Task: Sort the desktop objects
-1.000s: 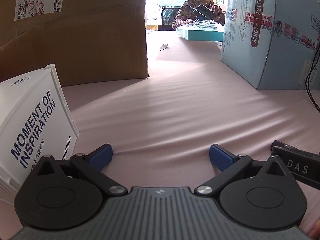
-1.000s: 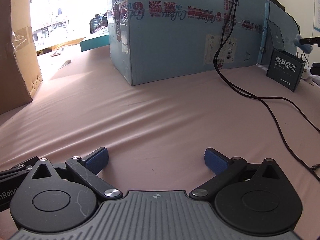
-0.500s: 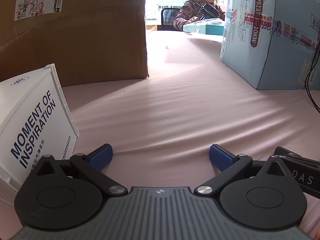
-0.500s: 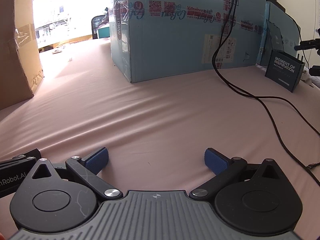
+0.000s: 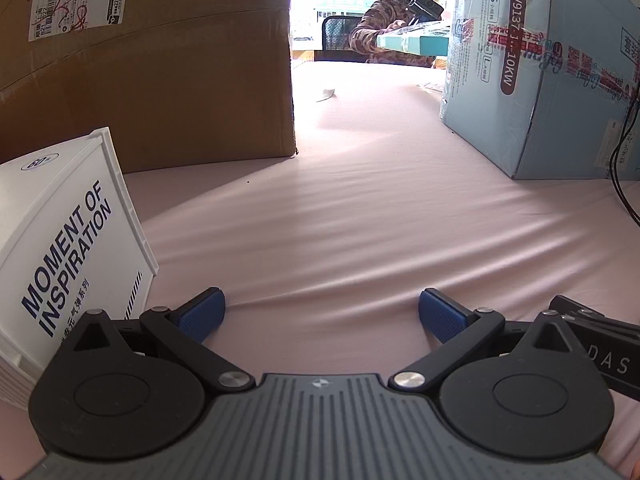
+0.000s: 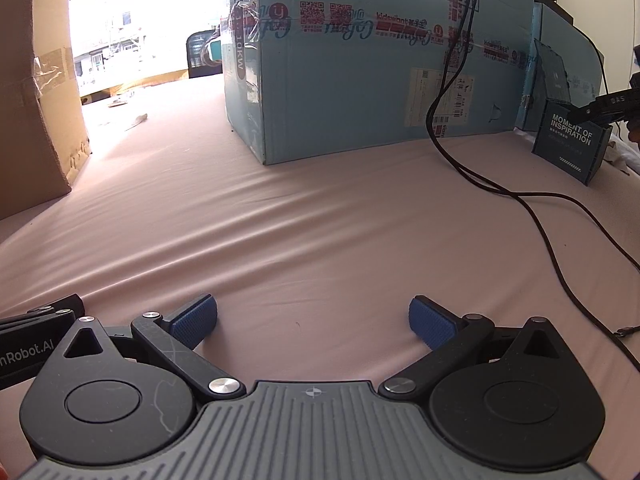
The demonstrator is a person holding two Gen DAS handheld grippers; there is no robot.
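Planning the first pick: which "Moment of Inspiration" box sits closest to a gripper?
The white box, right beside the left gripper. The dark one stands far off, near the blue carton.

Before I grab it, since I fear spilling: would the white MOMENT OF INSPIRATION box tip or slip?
The white box already leans, so a push high up would probably tip it. Its faces look smooth, perhaps slippery. Its weight cannot be judged.
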